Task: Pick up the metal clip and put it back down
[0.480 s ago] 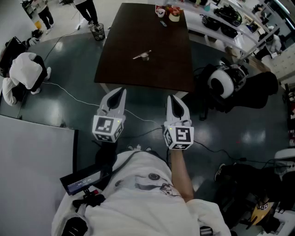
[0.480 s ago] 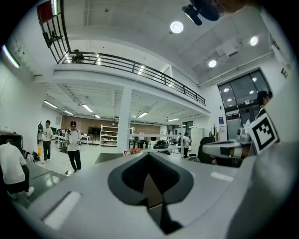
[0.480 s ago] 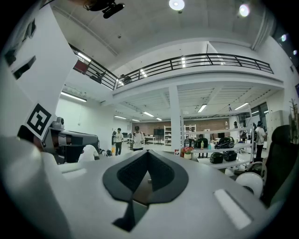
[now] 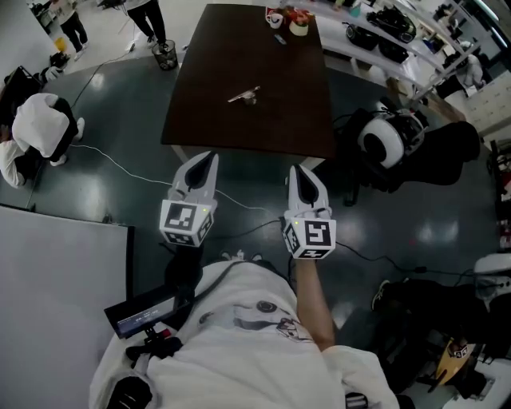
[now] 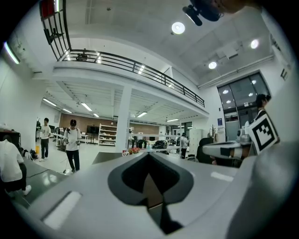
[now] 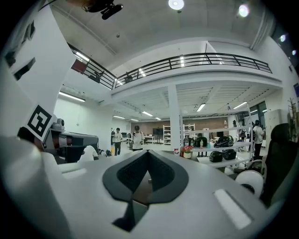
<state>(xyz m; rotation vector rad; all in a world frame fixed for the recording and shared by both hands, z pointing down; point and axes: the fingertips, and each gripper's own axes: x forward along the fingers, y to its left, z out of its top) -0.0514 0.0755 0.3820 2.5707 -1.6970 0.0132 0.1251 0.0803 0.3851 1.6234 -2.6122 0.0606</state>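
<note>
Grippers held level and side by side, short of the near edge of a dark table [image 4: 267,128]. The left gripper [image 4: 209,157] has its jaws pressed together with nothing between them, and the right gripper [image 4: 296,169] is the same, closed and empty. The metal clip [image 4: 246,96] lies on the tabletop well ahead of both tips, roughly between their two lines, and neither gripper touches it. Farther beyond it, at the table's far end, stand a few small cups [image 4: 289,19].
</note>
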